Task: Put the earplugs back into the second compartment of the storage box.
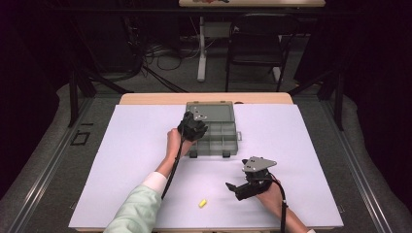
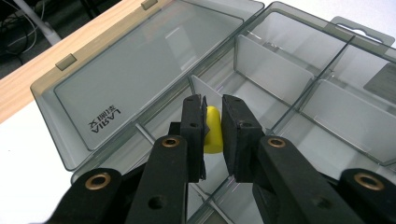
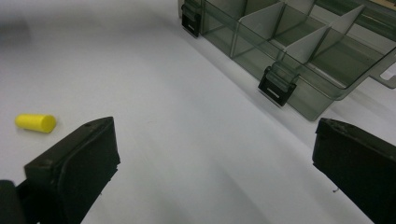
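A yellow plug (image 2: 212, 135) is clamped between the pads of the left tongs (image 2: 212, 133), which are held over the open compartment box (image 1: 228, 127), above a cell on the hinge side, next to the flat-lying lid (image 2: 140, 74). The right tongs (image 3: 215, 172) are spread wide with nothing between them, resting in front of the box on the white surface (image 1: 136, 145). A second yellow plug (image 1: 203, 203) lies loose on that surface, well in front of the box and left of the right tongs.

Several slips are judged possible. The held plug is gripped close to a thin divider (image 2: 205, 91); were it released while straddling that wall, it could tip into the neighbouring cell or be left perched on the edge. Being round, it could be rolled out of the pads early if the grip is eased while still tilted. The box looks light, so a nudge from the descending tongs could shift it or swing the lid. The loose plug could be rolled further from the box if it is approached along its length.
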Action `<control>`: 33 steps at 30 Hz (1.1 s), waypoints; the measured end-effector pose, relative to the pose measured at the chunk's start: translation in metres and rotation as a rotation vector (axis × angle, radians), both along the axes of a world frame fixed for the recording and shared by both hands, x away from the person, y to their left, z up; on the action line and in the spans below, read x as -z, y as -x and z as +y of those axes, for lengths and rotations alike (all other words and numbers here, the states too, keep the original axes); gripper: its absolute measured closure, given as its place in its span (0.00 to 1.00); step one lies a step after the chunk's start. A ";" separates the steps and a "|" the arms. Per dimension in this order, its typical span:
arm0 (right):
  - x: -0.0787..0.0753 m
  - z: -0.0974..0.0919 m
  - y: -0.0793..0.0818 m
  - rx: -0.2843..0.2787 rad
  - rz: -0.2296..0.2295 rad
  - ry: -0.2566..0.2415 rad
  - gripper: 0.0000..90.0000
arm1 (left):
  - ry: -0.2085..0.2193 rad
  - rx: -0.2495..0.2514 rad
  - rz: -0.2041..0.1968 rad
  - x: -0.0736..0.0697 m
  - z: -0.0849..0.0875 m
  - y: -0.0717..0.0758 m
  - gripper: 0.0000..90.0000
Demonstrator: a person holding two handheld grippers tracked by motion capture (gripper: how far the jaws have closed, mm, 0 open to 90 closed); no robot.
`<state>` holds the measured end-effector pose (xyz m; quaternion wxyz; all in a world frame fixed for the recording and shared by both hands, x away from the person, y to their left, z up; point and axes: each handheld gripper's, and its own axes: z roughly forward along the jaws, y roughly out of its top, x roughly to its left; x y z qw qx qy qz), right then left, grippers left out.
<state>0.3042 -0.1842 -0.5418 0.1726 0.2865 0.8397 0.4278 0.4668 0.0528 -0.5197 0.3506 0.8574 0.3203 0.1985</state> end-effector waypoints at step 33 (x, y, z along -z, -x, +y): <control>-0.002 0.000 0.000 0.000 -0.007 -0.005 0.00 | 0.035 0.084 -0.039 -0.036 0.035 0.066 0.14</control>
